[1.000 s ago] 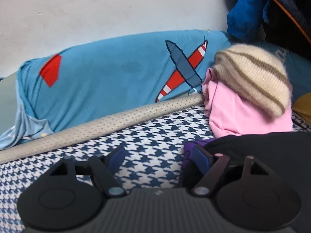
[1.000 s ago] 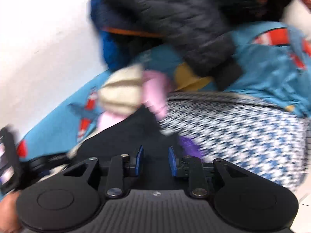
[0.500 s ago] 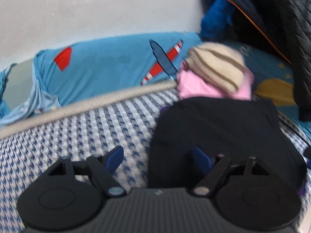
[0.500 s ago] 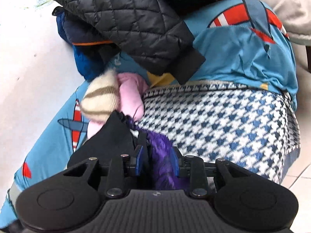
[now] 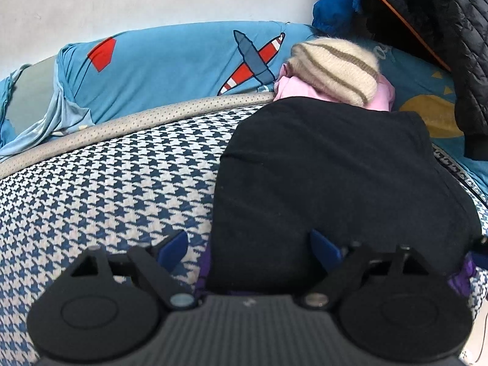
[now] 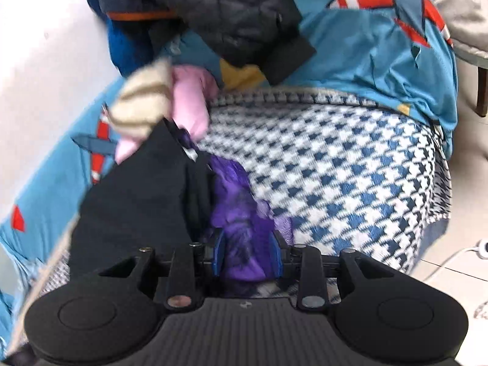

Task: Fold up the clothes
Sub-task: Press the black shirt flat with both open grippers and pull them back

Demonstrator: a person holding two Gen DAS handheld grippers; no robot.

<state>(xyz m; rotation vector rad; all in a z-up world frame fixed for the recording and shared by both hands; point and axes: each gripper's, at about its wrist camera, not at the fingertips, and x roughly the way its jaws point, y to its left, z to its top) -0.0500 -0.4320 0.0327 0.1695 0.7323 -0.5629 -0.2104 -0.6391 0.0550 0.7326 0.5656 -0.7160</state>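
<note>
Soft black garment (image 5: pixel 335 183) folded on the houndstooth bed cover (image 5: pixel 106 189), purple lining at its near edge.
It should drape limply; take near corners. Left hand-held gripper (image 5: pixel 248 248), just opening, straddles the hem unpinched; only the right view shows the right hand-held gripper (image 6: pixel 247 256) seemingly clamped on purple fabric (image 6: pixel 241 213).

My right view is smeared, so the striped hat (image 6: pixel 143 97) is just a fuzzy blob. The black garment (image 5: pixel 335 183) hides most of the purple one (image 6: pixel 241 213) under it, and its near edge vanishes behind my left hand-held gripper (image 5: pixel 248 248). The quilted jacket (image 5: pixel 463 45) is chopped off far right.
</note>
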